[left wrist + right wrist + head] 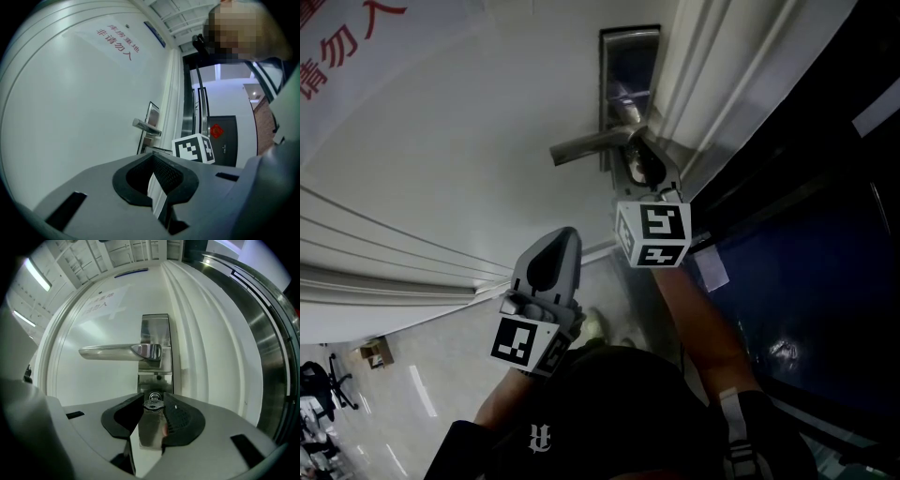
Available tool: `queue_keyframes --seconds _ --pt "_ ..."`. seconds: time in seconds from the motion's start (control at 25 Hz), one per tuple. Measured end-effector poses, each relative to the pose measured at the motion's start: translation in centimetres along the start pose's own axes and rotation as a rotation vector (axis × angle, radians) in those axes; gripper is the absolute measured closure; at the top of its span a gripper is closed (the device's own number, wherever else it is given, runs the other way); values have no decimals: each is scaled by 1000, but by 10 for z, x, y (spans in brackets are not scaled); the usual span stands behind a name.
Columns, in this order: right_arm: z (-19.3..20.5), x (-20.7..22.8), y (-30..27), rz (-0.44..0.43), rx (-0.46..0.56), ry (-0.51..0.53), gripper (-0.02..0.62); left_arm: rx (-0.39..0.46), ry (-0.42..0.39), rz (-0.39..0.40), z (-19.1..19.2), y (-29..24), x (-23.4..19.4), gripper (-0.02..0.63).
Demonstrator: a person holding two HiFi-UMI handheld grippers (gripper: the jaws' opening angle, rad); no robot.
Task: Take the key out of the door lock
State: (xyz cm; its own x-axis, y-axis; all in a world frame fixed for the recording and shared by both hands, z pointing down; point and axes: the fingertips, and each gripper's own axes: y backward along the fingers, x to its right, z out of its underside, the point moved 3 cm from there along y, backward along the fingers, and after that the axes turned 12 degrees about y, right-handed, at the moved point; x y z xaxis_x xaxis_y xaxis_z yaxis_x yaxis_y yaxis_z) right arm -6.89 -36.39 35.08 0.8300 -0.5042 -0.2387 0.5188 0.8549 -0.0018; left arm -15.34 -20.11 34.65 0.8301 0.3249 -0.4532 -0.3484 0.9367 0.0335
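A small silver key [153,403] sticks out of the keyhole at the bottom of the steel lock plate [155,380], under the lever handle [117,351]. My right gripper [153,412] points straight at it. The key's head sits at the tips between the two pads, close to both, and I see no firm press on it. In the head view the right gripper [647,176] is up against the lock below the handle [586,145], and the key is hidden there. My left gripper [555,236] hangs lower left, off the door. Its jaws [154,177] stand a narrow gap apart with nothing between them.
The white door carries a sign with red lettering [347,37] at upper left. Ribbed white frame mouldings [722,84] run beside the lock, with a dark glass panel [806,234] to their right. A tiled floor [403,384] lies far below. A dark door [224,140] stands across the hallway.
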Motion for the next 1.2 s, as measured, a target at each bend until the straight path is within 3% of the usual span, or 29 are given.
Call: queue_keyframes --seconds 0.6,1.2 --pt "-8 8 48 -18 19 -9 459 8 -6 20 7 5 29 600" --pt "-40 -1 167 -122 125 -37 459 40 -19 38 22 31 93 600"
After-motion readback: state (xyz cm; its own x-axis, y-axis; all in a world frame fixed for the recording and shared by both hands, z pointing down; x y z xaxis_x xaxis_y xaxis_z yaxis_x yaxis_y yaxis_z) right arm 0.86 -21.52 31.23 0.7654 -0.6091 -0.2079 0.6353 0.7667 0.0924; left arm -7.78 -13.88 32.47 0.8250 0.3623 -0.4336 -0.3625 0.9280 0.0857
